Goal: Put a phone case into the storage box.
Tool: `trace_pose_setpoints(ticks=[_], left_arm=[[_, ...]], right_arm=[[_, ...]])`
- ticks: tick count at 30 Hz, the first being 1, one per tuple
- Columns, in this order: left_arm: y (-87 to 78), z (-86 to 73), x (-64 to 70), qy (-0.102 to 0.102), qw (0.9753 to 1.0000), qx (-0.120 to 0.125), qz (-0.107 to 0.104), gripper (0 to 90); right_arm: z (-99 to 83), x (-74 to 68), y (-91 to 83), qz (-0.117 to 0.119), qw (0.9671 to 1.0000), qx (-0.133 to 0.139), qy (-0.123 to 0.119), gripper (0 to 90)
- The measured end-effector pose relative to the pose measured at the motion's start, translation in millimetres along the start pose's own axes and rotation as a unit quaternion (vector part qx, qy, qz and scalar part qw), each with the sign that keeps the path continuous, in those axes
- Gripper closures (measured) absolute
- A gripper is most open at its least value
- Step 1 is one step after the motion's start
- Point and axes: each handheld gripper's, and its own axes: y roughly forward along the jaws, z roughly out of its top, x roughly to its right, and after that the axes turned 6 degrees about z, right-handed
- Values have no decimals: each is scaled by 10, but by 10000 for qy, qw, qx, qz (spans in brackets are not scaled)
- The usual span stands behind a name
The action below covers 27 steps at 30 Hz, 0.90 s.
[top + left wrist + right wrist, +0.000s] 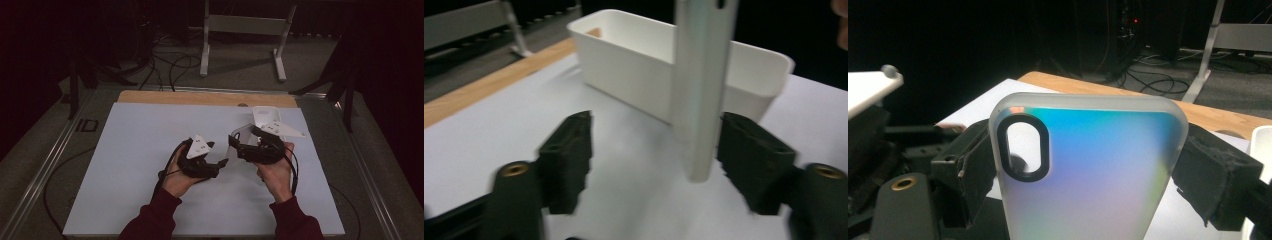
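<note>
The phone case (1088, 175) is clamped by its long edges in the right hand-held gripper (1088, 172), beside the white bin (634, 60). It is judged light, flexible and slippery. The left hand-held gripper (654, 160) is held apart.

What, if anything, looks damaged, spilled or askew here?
Nothing stands out. The right gripper holds the iridescent phone case upright by its edges, intact. The white bin stands level on the table.
</note>
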Motion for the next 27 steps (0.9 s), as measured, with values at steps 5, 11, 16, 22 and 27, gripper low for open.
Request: trace_pose_setpoints(ticks=[5,11,16,22,27], left_arm=[[-84,-35,-93,-64,9996,-27,268,135],[-190,-75,-226,-153,9991,-68,398,3],[-283,-127,-317,-183,9984,-43,528,0],[-387,-214,-436,-235,9974,-98,670,0],[-474,-271,-511,-263,9965,-107,787,0]], right_arm=[[27,65,4,-66,9999,37,86,168],[78,113,0,-133,9998,66,97,168],[130,140,-1,-194,9998,94,29,168],[174,177,10,-263,9996,108,-1,168],[212,230,19,-322,9994,134,-4,168]])
